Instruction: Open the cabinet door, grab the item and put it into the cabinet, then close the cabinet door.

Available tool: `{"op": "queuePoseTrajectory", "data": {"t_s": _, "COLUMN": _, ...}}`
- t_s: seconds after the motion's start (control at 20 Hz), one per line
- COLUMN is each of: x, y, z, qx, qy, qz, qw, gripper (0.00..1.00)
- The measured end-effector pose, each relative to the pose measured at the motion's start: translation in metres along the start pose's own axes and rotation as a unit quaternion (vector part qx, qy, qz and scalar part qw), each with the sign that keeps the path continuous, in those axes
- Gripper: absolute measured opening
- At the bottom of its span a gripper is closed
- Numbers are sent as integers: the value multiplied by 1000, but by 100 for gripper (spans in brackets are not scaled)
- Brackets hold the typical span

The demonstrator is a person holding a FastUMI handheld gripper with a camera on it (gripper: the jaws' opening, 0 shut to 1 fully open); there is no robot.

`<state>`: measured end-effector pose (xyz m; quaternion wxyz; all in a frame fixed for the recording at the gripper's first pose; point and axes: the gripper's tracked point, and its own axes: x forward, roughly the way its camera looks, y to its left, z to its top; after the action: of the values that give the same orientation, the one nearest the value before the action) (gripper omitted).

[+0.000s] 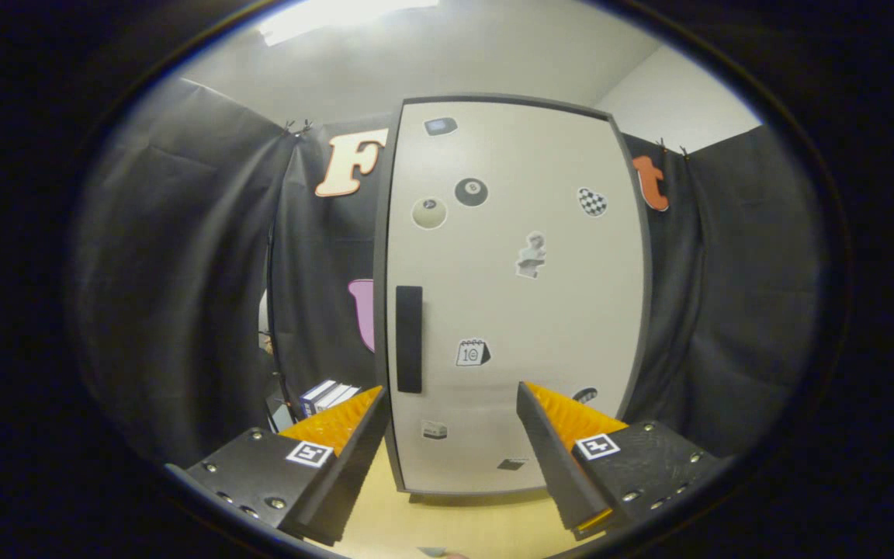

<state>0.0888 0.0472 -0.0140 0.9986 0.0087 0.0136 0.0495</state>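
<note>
A tall cabinet (524, 310) stands upright just ahead of my fingers, its pale door closed inside a dark grey frame and dotted with several stickers. A black vertical handle (409, 338) sits on the door's left side, a little above and beyond my left fingertip. My gripper (451, 396) is open, the fingers wide apart with nothing between them, pointing at the lower part of the door. A small box-shaped item (328, 396) with a blue and white face lies to the left of the cabinet, partly hidden behind my left finger (342, 435).
The cabinet rests on a light wooden tabletop (447, 528) that shows between and below my fingers. Black cloth walls close in on the left, right and behind the cabinet. A thin dark pole (272, 310) runs up the cloth at the left.
</note>
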Motion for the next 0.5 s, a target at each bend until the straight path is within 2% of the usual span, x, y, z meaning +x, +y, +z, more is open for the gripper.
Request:
{"op": "queuePoseTrajectory", "data": {"t_s": 0.25, "x": 48, "y": 29, "z": 5, "qx": 3, "qy": -7, "qz": 24, "qw": 1000, "gripper": 98}}
{"op": "queuePoseTrajectory", "data": {"t_s": 0.5, "x": 92, "y": 43, "z": 1, "qx": 6, "qy": -6, "qz": 28, "qw": 1000, "gripper": 98}}
